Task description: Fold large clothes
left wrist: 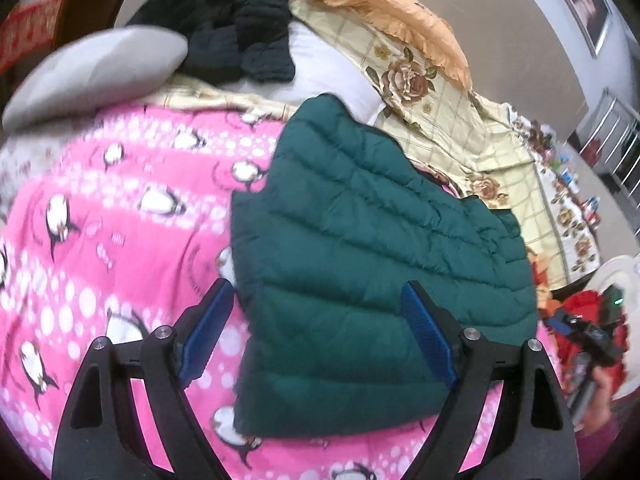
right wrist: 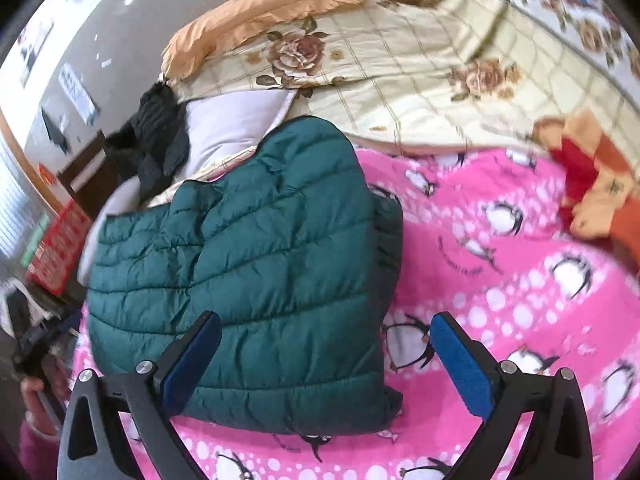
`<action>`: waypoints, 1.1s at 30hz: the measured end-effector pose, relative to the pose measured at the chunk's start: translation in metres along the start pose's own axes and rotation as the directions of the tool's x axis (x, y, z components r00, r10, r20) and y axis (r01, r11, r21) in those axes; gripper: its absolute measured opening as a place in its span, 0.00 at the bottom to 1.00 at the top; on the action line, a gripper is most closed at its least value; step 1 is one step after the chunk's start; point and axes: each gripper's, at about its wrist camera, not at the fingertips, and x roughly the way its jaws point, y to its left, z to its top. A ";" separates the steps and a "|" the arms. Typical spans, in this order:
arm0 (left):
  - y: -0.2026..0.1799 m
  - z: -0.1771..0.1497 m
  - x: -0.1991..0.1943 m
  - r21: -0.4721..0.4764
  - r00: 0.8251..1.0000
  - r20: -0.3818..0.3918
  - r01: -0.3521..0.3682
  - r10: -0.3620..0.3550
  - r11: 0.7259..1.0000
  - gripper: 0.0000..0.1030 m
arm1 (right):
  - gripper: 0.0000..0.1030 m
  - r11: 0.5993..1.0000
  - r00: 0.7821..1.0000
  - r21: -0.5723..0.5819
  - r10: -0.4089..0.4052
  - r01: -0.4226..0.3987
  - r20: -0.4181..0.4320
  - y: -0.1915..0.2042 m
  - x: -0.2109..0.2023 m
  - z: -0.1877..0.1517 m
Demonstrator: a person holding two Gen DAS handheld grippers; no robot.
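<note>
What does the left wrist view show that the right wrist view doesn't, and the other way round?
Only the left wrist view shows the grey pillow and the far tabletop with small items. Only the right wrist view shows the red crate and the window blinds. Both share the folded green jacket on the pink penguin blanket, the black garment and the floral quilt.

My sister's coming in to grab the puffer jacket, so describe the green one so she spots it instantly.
On the bed, find the pink penguin blanket. The green jacket lies folded on it, between both open grippers. It is teal and quilted in puffy rows, unlike the black jacket heaped farther back by the white pillow.
</note>
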 end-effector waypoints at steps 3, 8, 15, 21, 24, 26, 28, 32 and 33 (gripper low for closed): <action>0.020 -0.004 0.001 -0.095 0.999 -0.015 0.044 -0.046 0.995 0.83 | 1.00 0.996 0.998 0.067 0.061 -0.060 -0.008 -0.013 0.008 -0.004; 0.031 -0.007 -0.001 -0.129 0.999 -0.015 0.035 -0.037 0.991 0.84 | 1.00 0.996 0.999 0.083 0.040 -0.038 -0.022 -0.016 0.023 -0.008; 0.029 -0.010 -0.010 -0.113 0.999 -0.020 0.045 -0.048 0.993 0.84 | 1.00 0.992 0.998 0.115 0.054 -0.050 -0.027 -0.019 0.027 -0.012; 0.018 -0.013 -0.014 -0.071 0.999 0.009 0.035 -0.034 0.997 0.84 | 1.00 0.999 0.999 0.030 0.033 -0.033 -0.010 -0.005 0.015 -0.013; 0.028 -0.011 0.000 -0.117 0.995 -0.015 0.094 -0.097 0.989 0.84 | 1.00 0.998 0.998 0.014 0.059 -0.059 0.000 -0.009 0.018 -0.007; 0.036 -0.012 0.013 -0.165 0.981 -0.021 0.188 -0.194 0.968 0.84 | 1.00 0.996 0.996 0.035 0.087 -0.087 -0.007 -0.016 0.027 -0.004; 0.044 -0.012 0.026 -0.211 0.966 -0.034 0.244 -0.257 0.947 0.84 | 1.00 0.994 0.995 0.058 0.096 -0.096 -0.007 -0.025 0.038 -0.001; 0.057 -0.014 0.050 -0.300 0.955 -0.045 0.266 -0.293 0.916 0.99 | 1.00 0.981 0.983 0.057 0.184 -0.183 -0.002 -0.034 0.058 0.002; 0.058 -0.014 0.055 -0.315 0.948 -0.045 0.286 -0.316 0.905 0.99 | 1.00 0.976 0.978 0.060 0.208 -0.208 -0.005 -0.036 0.062 0.003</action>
